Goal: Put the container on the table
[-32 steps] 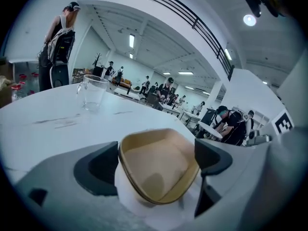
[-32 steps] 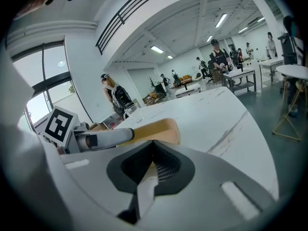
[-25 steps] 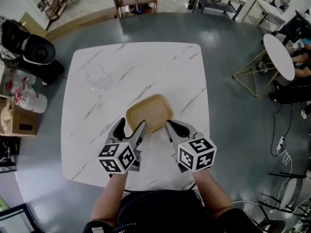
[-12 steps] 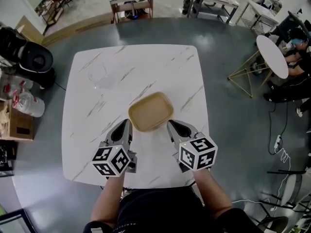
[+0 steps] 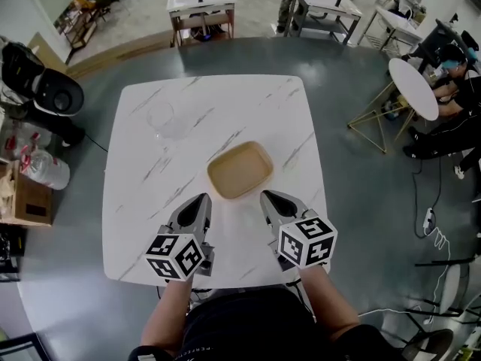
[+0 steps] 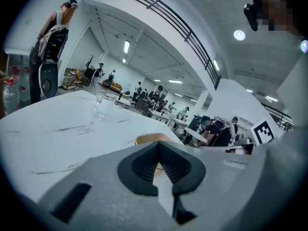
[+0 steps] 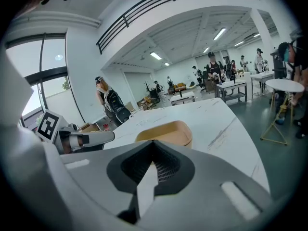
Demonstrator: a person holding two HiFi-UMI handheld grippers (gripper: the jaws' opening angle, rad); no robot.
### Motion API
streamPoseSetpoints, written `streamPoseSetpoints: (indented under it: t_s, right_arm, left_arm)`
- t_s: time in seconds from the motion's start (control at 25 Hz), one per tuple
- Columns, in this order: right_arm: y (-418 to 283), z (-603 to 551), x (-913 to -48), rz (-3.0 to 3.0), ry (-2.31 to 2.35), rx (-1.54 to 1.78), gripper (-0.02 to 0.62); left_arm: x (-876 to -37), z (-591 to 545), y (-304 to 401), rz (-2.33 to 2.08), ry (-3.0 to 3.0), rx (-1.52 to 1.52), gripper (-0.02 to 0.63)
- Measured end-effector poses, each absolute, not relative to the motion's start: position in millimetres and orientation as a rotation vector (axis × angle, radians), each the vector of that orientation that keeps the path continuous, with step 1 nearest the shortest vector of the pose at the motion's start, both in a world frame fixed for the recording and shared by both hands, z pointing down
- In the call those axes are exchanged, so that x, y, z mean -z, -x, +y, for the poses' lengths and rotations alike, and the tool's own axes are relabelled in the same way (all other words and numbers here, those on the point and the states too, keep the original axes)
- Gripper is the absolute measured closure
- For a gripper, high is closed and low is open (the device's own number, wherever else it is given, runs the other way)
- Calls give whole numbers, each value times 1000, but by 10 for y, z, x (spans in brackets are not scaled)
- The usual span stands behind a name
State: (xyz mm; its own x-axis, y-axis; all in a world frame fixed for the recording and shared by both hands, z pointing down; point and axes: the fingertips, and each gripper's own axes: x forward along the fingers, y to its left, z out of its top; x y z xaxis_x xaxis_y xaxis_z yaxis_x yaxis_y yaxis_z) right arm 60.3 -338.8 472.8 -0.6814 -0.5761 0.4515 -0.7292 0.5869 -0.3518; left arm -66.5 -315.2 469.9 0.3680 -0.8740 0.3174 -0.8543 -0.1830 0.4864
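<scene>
A tan, shallow container (image 5: 240, 170) sits on the white marble table (image 5: 143, 201), a little right of its middle. Both grippers hover over the table's near part, just short of the container and apart from it. My left gripper (image 5: 201, 200) is shut with nothing between its jaws; in the left gripper view its tips (image 6: 159, 146) meet in front of the container's rim (image 6: 147, 138). My right gripper (image 5: 269, 198) is shut and empty too, and in the right gripper view its tips (image 7: 154, 146) close below the container (image 7: 166, 131).
A clear glass (image 5: 167, 119) stands on the table's far left part. A black chair (image 5: 45, 89), a box and bottles (image 5: 37, 171) are on the floor at left. A round white table (image 5: 413, 89) with seated people is at right.
The left jaws, open a second ago beside the container's near edge, have shut empty. Both grippers have drawn back from the container towards me and risen a little.
</scene>
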Motion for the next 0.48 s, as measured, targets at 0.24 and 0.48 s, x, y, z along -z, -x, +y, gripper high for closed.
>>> streamPoseSetpoints:
  t_s: [0.24,0.48]
  right_arm:
    - [-598,-3251,-4654,-2524,-1102,-739,594]
    - [-581,-3082,-4627,-2521,-1130,-719,594]
  left_arm:
    - [-4604,-3027,546,-1423,-2108,7,604]
    - [-4605,-2860,462,-1381,-2157,-50,604]
